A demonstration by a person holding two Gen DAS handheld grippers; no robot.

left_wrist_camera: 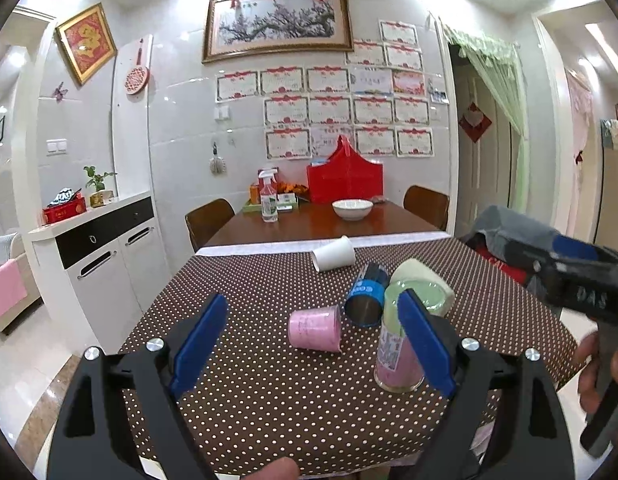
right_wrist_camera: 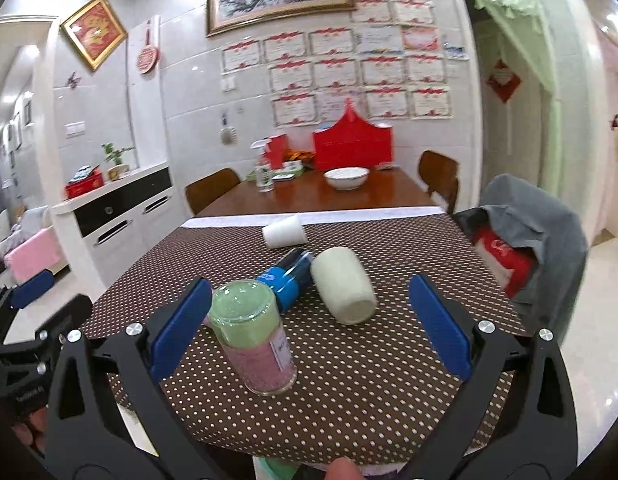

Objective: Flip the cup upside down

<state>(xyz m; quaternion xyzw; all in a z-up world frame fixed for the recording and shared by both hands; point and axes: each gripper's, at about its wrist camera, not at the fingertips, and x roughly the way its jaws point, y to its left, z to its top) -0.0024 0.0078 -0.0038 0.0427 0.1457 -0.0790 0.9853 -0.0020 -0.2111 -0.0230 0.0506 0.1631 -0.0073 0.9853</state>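
Several cups are on the dotted tablecloth (left_wrist_camera: pixel 269 400). A glass cup (left_wrist_camera: pixel 395 356) with green and pink layers stands wide end down, partly hidden by my left gripper's right finger (left_wrist_camera: pixel 425 340). A pink cup (left_wrist_camera: pixel 315 328), a blue metal cup (left_wrist_camera: pixel 367 296), a cream cup (left_wrist_camera: pixel 423 286) and a white paper cup (left_wrist_camera: pixel 333 254) lie on their sides. My left gripper (left_wrist_camera: pixel 313 344) is open, empty, just short of the pink cup. My right gripper (right_wrist_camera: pixel 311 328) is open; the glass cup (right_wrist_camera: pixel 253 340) stands inside its jaws, close to the left finger (right_wrist_camera: pixel 181 328).
Beyond the cloth, a wooden table (left_wrist_camera: pixel 309 228) holds a white bowl (left_wrist_camera: pixel 352 208), a spray bottle (left_wrist_camera: pixel 269 200) and a red box (left_wrist_camera: pixel 345 178). A chair draped with grey clothing (right_wrist_camera: pixel 529 232) stands right of the table. A white cabinet (left_wrist_camera: pixel 105 256) is on the left.
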